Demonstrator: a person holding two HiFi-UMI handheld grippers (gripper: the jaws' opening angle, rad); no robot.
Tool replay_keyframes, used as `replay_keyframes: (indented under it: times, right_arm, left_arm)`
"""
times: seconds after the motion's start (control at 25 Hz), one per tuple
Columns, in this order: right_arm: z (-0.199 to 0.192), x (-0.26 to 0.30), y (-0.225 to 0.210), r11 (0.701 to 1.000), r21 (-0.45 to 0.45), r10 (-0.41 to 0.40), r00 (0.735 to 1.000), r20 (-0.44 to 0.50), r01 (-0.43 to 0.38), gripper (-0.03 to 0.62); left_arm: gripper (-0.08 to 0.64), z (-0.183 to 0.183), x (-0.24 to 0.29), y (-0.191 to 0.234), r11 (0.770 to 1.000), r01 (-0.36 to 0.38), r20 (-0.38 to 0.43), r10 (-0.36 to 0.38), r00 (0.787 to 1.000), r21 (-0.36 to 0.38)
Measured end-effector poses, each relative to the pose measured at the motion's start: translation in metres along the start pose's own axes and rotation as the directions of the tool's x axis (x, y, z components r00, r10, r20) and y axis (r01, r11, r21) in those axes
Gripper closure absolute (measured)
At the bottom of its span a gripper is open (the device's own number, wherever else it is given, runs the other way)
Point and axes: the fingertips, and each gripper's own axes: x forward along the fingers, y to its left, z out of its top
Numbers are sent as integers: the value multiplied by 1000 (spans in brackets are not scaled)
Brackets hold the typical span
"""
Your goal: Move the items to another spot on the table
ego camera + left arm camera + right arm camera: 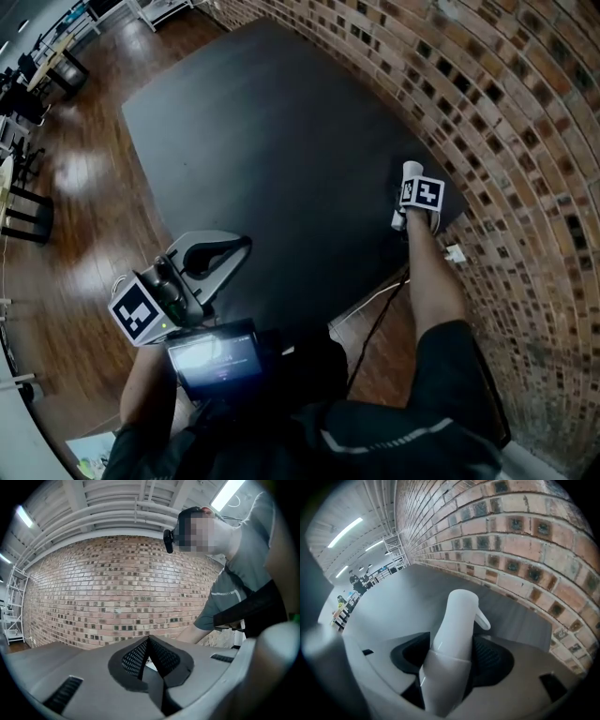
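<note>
Seemingly the right claw point(451, 657) pinches the spray bottle point(457, 618) — lengthwise, nozzle pointing away.

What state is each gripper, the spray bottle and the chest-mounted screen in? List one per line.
left gripper: shut, nothing between its jaws.
right gripper: shut on the spray bottle.
spray bottle: gripped at its neck, head pointing away from the gripper.
screen: lit.

Open lab or workshop hall, long brick wall point(487, 112) down one side, dark wood floor point(84, 187), big black table point(262, 141), white metal rack point(11, 606), ceiling strip lights point(344, 531), desks and chairs point(42, 75) further back, people point(355, 581) standing there
</note>
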Motion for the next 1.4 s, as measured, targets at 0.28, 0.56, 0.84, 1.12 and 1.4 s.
replay_keyframes:
  times: [0.28,0.56,0.84,1.12,1.4]
  right_arm:
    - [-6,-10,0,1000,9,-22,999,48,22,313]
    - [-19,-53,30,999,-6,54,988,143,-54,313]
    - [-28,-121,60,993,-7,112,964,242,-114,313]
    - [-45,-174,100,991,-12,132,943,307,-135,313]
    - [-60,-206,183,989,-80,147,924,353,-127,313]
  left_arm:
    - [566,6,-22,-6,999,-38,-3,38,999,19]
    - [566,7,-44,-35,999,-39,-13,39,999,-23]
    - [566,25,-63,-65,1000,-19,8,19,1000,-23]
    - [566,45,-101,-67,999,43,63,-43,997,-2]
    - [566,53,-168,-32,993,113,100,-114,988,20]
